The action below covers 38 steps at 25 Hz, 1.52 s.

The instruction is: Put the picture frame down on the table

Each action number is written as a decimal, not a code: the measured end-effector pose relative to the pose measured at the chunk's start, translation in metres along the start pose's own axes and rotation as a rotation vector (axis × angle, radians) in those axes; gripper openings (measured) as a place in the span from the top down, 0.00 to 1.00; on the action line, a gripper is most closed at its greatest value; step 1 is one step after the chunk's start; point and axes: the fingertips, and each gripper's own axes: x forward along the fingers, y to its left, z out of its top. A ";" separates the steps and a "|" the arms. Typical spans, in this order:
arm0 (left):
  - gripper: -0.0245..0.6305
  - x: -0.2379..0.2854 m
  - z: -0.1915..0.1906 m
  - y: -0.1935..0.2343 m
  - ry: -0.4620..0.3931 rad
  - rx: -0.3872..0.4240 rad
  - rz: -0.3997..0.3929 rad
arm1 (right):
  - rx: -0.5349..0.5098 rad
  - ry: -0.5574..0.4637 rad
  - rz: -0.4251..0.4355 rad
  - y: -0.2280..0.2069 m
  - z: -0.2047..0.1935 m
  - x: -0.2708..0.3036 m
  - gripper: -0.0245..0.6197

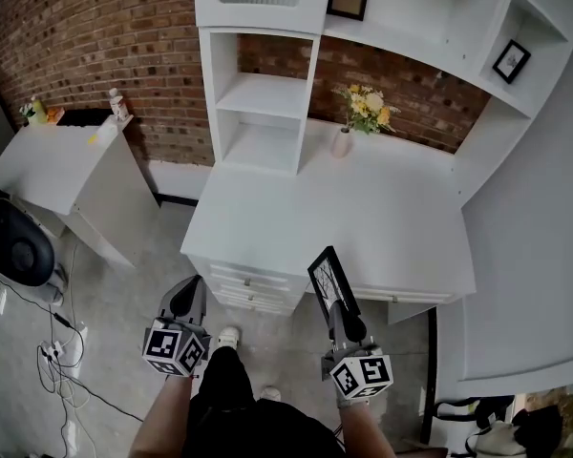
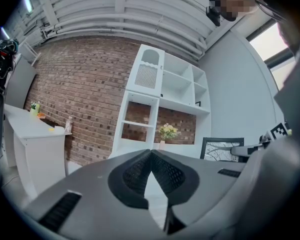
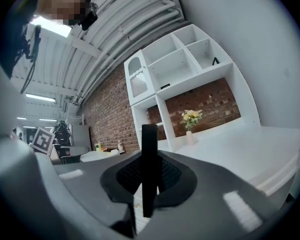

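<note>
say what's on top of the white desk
A pale vase of yellow flowers at the back. The black picture frame in the right gripper hides part of the front edge.

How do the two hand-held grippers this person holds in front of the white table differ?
The right hand-held gripper is shut on a black picture frame, pinching its edge so that it stands upright. The left hand-held gripper is shut with nothing between its jaws. In the head view the right one, with its frame, reaches the table's front edge, while the left one stops short of it, over the floor. Both are dark grey and point toward the table.
</note>
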 end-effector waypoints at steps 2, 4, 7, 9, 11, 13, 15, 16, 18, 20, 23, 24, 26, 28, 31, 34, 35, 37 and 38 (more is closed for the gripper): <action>0.95 0.016 0.000 0.010 0.000 0.003 -0.009 | 0.002 -0.016 -0.011 0.000 0.001 0.015 0.92; 0.95 0.035 0.004 0.017 -0.001 0.011 -0.024 | 0.006 -0.023 -0.031 -0.002 0.002 0.032 0.92; 0.95 0.063 0.018 0.032 -0.008 0.017 -0.044 | -0.002 -0.014 -0.035 0.002 0.005 0.060 0.92; 0.95 0.082 0.026 0.043 -0.012 0.017 -0.053 | -0.003 -0.014 -0.035 0.004 0.006 0.080 0.92; 0.95 0.100 0.031 0.053 -0.011 0.015 -0.061 | 0.000 -0.015 -0.041 0.004 0.007 0.101 0.92; 0.95 0.115 0.032 0.061 -0.003 0.014 -0.074 | -0.002 -0.010 -0.042 0.006 0.006 0.118 0.92; 0.95 0.128 0.031 0.069 0.008 0.017 -0.089 | -0.003 -0.004 -0.048 0.008 0.005 0.134 0.92; 0.95 0.135 0.031 0.073 0.013 0.017 -0.096 | -0.002 -0.002 -0.054 0.008 0.004 0.141 0.92; 0.95 0.148 0.032 0.083 0.020 0.013 -0.106 | -0.001 0.003 -0.066 0.009 0.002 0.155 0.92; 0.95 0.160 0.033 0.091 0.027 0.013 -0.119 | 0.000 0.005 -0.083 0.008 0.001 0.168 0.92; 0.95 0.178 0.034 0.102 0.036 0.022 -0.147 | 0.004 0.002 -0.113 0.008 0.000 0.186 0.92; 0.95 0.184 0.035 0.105 0.037 0.022 -0.155 | 0.003 -0.001 -0.120 0.008 0.001 0.192 0.92; 0.95 0.197 0.037 0.112 0.035 0.018 -0.170 | -0.002 -0.006 -0.134 0.008 0.002 0.204 0.92; 0.95 0.210 0.039 0.117 0.034 0.016 -0.190 | -0.002 -0.017 -0.148 0.008 0.003 0.215 0.92; 0.95 0.226 0.040 0.124 0.038 0.020 -0.225 | 0.010 -0.036 -0.166 0.009 0.002 0.231 0.92; 0.95 0.235 0.040 0.132 0.043 0.033 -0.256 | 0.023 -0.041 -0.184 0.012 -0.002 0.245 0.92; 0.95 0.238 0.039 0.134 0.046 0.038 -0.264 | 0.026 -0.041 -0.186 0.013 -0.004 0.249 0.92; 0.95 0.242 0.035 0.140 0.052 0.038 -0.273 | 0.026 -0.033 -0.192 0.016 -0.008 0.256 0.92; 0.95 0.244 0.033 0.142 0.057 0.032 -0.276 | 0.024 -0.025 -0.194 0.017 -0.010 0.258 0.92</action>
